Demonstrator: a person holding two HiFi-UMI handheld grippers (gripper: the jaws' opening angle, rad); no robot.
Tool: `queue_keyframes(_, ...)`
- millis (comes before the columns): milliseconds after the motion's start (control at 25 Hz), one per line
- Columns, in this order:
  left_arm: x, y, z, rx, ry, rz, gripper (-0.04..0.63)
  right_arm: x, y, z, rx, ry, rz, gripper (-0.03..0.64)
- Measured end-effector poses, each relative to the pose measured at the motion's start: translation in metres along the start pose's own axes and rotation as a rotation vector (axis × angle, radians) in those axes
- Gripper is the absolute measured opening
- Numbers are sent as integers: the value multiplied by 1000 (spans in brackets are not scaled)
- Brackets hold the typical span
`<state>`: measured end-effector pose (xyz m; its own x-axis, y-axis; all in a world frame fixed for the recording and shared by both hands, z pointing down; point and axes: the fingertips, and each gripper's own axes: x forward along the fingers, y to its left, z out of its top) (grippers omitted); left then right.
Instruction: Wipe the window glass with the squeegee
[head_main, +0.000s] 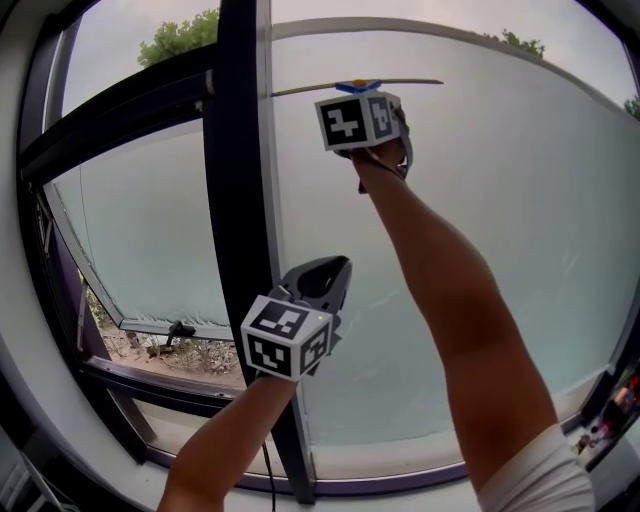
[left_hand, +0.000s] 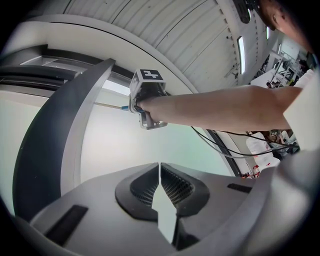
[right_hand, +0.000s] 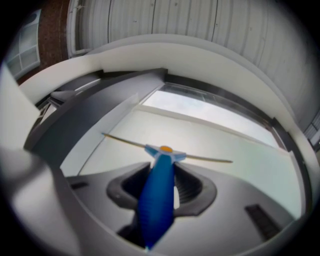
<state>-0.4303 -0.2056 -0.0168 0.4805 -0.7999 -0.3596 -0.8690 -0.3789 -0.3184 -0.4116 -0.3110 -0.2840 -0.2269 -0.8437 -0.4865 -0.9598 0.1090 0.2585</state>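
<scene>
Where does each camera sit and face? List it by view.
Head view: on the head, facing the window glass; both forearms, left tool and right tool show.
Left gripper view: on the left tool, looking along shut empty jaws at the right forearm.
Right gripper view: on the right tool, looking along the gripped squeegee to the glass.
Shared: all show the squeegee.

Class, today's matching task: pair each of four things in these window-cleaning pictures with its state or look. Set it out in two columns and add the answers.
Column one:
1. squeegee
2. left gripper
3. right gripper
4. frame post

Column two:
A. dark and upright
B. jaws together, nothing held
C. thin blade, held high
D. clamped on a blue handle

Pairs: 1-C, 2-B, 3-D, 4-A
</scene>
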Motion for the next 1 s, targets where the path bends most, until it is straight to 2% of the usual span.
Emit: queue_keyframes(1000,-26,-18,-34,-103,33,-11,34,-35,17,-54,14,63,9,155)
